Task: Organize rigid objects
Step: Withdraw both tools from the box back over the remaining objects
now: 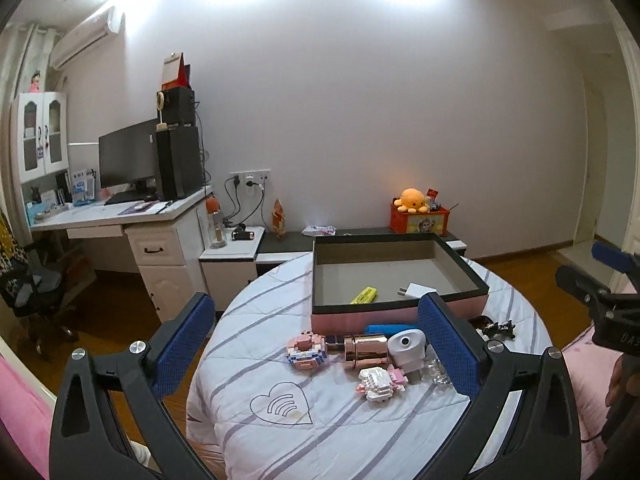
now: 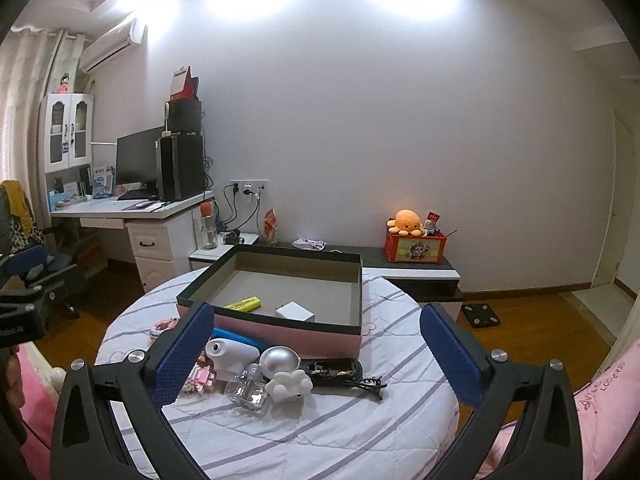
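a round table [image 2: 320,432] under a striped quilt fills the foreground. toward 12 o'clock on it sits a shallow pink box [image 2: 288,330] with a dark rim, open on top. inside, a yellow marker [image 2: 243,303] lies near the 9 o'clock side and a white plug [image 2: 295,311] sits just at 3 o'clock of it. on the quilt in front of the box, a loose cluster: a white thermometer [image 2: 230,354], a silver dome [image 2: 279,361], a clear glass bottle [image 2: 249,390], a white paw-shaped toy [image 2: 289,387], a black hair clip [image 2: 366,384], a rose-gold cylinder [image 1: 366,350] and two pink block figures [image 1: 307,351]. the right gripper [image 2: 316,354] hangs spread wide, nothing between its blue pads. the left gripper [image 1: 316,346] is likewise spread and empty.
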The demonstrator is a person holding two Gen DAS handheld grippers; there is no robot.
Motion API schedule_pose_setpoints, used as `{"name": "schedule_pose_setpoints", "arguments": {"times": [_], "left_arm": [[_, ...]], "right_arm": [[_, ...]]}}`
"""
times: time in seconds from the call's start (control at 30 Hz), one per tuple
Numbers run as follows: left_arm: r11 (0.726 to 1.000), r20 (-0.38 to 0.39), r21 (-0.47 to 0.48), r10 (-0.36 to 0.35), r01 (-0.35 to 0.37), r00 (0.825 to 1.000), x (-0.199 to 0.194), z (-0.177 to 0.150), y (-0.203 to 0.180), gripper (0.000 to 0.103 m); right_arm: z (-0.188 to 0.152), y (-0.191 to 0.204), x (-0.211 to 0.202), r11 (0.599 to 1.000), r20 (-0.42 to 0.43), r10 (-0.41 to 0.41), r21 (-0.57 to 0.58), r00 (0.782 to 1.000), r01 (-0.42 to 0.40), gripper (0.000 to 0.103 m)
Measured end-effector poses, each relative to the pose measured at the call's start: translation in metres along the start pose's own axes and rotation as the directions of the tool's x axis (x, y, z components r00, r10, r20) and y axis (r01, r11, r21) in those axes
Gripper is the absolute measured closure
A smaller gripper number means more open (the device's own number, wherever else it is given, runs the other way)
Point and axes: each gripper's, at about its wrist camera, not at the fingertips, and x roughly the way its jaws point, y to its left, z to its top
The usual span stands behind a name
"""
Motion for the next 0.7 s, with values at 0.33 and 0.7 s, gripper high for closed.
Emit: {"name": "schedule_pose_setpoints", "arguments": {"times": [0.33,0.7], "left_arm": [[0.999,-0.038,0.044,-0.005,0.006,0.999,0.013,-0.007,-0.011,0.0],[0.996,-0.129,0.08,-0.025,0.036,0.991,0.04,-0.024,-0.023,0.0]], "right_arm": [[-0.009,-0.006,0.011,1.0,-0.036,0.0,0.012,0.999,0.0,0.0],[-0.029,-0.019,0.037,0.999,-0.12,0.0,0.043,0.993,0.005,0.0]]}}
